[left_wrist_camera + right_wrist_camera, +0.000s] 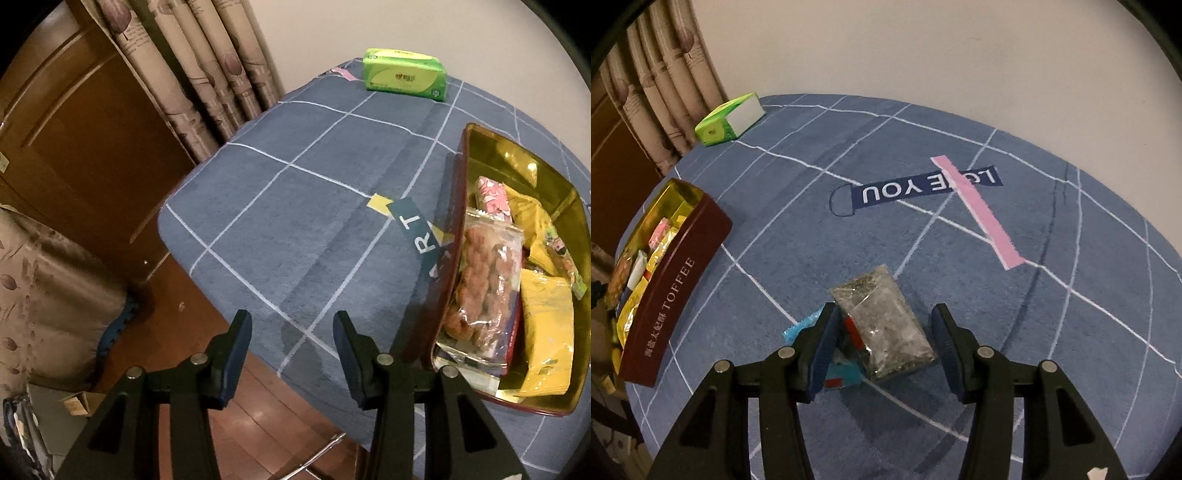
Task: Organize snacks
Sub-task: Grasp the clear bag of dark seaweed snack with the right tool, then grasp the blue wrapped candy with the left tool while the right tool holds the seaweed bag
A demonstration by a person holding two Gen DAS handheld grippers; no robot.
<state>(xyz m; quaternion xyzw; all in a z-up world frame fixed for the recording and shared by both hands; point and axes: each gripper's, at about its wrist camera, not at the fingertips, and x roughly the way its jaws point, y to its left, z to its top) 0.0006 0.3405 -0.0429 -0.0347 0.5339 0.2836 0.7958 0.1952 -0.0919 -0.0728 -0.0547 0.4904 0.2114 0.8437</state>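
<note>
2 snack packets, a clear packet (884, 325) and a blue packet (827, 354), lie on the tabletop (1015, 288) between the apart, empty right claw (884, 334), outside the tin (676, 284); left claw (291, 354) apart, idle.

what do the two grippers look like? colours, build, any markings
Both match. The left gripper and right gripper each have two matte black angular linkage arms with round silver pivot pins. The fingers carry dark blue ribbed pads. No cables, markings, hands or sleeves are visible.
</note>
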